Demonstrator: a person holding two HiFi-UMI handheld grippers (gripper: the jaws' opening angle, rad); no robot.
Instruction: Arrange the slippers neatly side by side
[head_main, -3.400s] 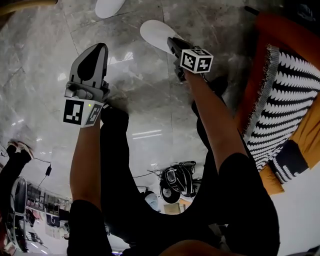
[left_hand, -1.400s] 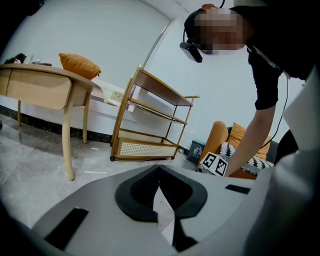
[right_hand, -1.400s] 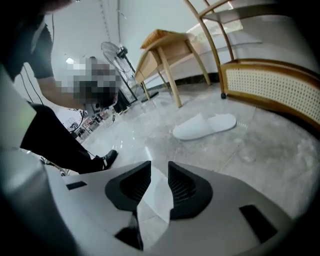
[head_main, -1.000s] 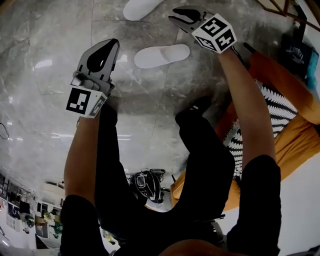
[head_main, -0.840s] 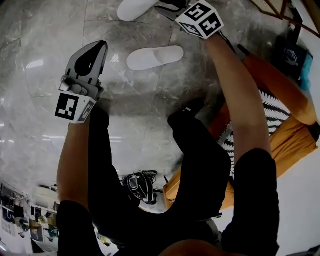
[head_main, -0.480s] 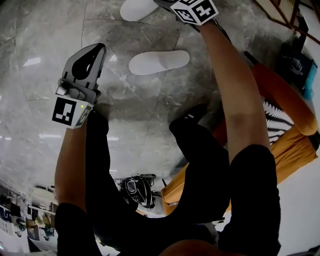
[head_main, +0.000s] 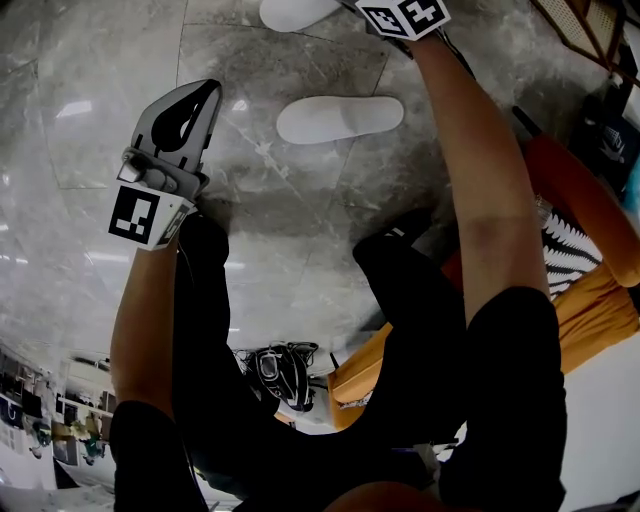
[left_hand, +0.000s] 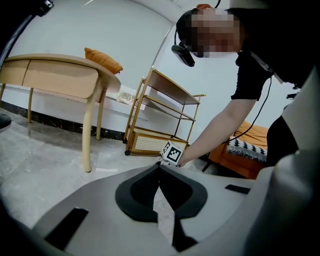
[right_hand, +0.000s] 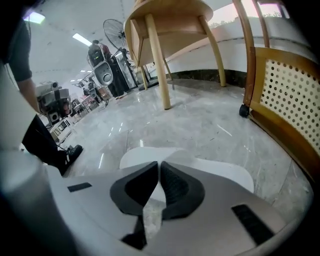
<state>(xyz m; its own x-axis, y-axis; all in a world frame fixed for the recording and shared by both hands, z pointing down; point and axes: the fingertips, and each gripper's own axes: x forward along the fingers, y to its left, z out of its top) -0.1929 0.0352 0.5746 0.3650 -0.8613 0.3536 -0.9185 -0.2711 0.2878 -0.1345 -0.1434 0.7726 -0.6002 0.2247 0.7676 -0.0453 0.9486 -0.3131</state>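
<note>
Fingers (right_hand: 176, 189) of the right gripper (right_hand: 159, 164), just closed, pinch the soft white far slipper (right_hand: 220, 172) on the glossy grey marble floor (head_main: 290, 210), just beside a rattan-fronted wooden shelf (right_hand: 292, 95). The near slipper (head_main: 340, 118), flat and oval, lies well apart; the left gripper (head_main: 205, 97) hovers clenched, empty. A second ago the right jaws gaped higher up

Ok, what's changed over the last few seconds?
The right tool left the near slipper and reached further away to the far slipper. Its jaws have just been closing and now look pinched on that slipper's rim. The near slipper has not visibly shifted in the last second. The left tool stays shut and empty.
</note>
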